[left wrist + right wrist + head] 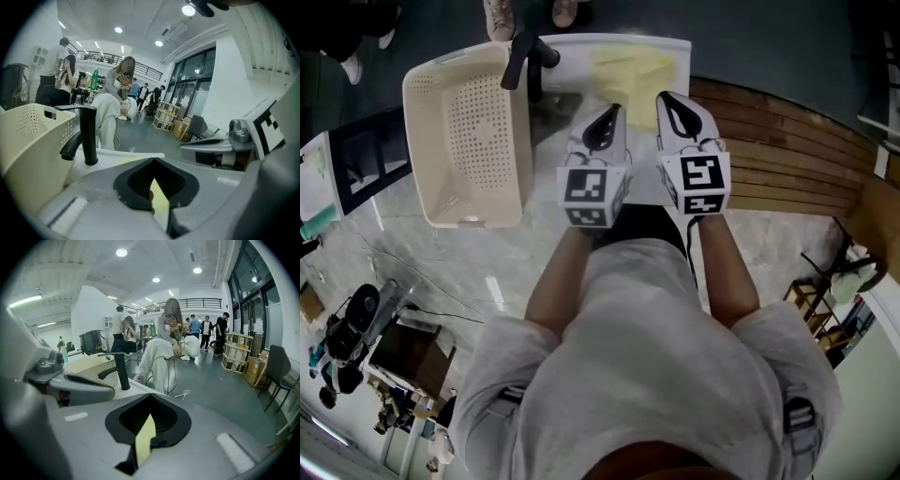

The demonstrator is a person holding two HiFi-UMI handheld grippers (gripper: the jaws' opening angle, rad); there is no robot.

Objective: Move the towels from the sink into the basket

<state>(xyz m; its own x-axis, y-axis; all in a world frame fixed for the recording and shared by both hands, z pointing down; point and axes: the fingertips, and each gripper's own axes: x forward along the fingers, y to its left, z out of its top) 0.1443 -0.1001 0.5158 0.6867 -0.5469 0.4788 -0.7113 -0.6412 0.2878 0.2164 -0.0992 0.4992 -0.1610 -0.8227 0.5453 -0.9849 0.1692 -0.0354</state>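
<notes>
A pale yellow towel (633, 70) lies in the white sink (675, 45) at the top of the head view. A black faucet (525, 61) stands at the sink's left end, and a cream perforated basket (459, 131) with nothing in it sits just left of that. My left gripper (602, 127) and right gripper (680, 112) hang side by side over the sink's near edge, both shut and holding nothing. The left gripper view shows the faucet (86, 136), the basket (28, 140) and a sliver of towel (159, 199) past the shut jaws. Towel (145, 439) shows the same way in the right gripper view.
A slatted wooden bench (787, 159) curves away right of the sink. The basket rests on a marble surface (487, 272). Beyond the sink a person sits on a chair (161, 352), with more people and a shelf rack (236, 352) further back.
</notes>
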